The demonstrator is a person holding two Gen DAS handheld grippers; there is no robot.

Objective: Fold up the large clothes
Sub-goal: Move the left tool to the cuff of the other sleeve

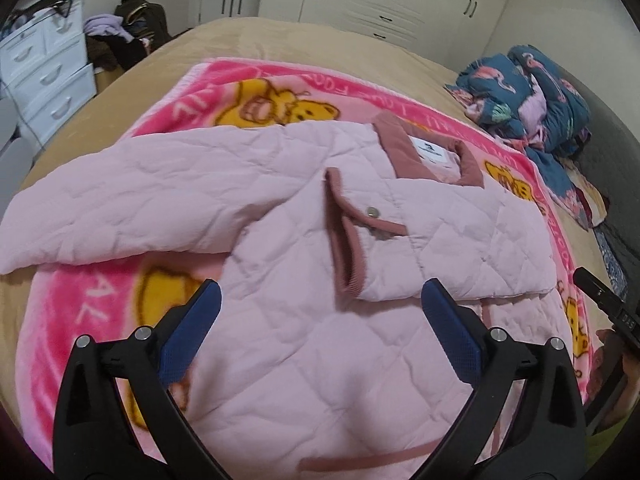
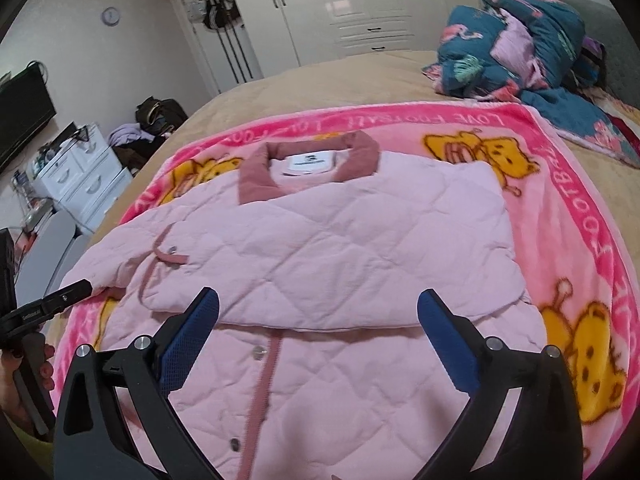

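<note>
A pale pink quilted jacket [image 1: 320, 240] with a dusty-rose collar [image 2: 308, 168] lies flat on a pink cartoon blanket [image 1: 100, 320]. One sleeve is folded across the chest, its rose-trimmed cuff [image 1: 348, 232] near the middle. The other sleeve [image 1: 100, 200] stretches out to the left. My left gripper [image 1: 320, 292] hovers open above the jacket's lower body, with nothing between its blue pads. My right gripper [image 2: 318, 300] also hangs open above the jacket [image 2: 340, 248], over the folded edge and the snap placket. Neither touches the cloth.
The blanket [image 2: 560, 208] covers a tan bed [image 1: 280, 40]. A bundled blue flamingo duvet [image 2: 528, 40] lies at the far right. White drawers [image 1: 44, 72] and a heap of clothes stand left of the bed, and wardrobes stand behind. A hand [image 2: 24, 380] shows at the left edge.
</note>
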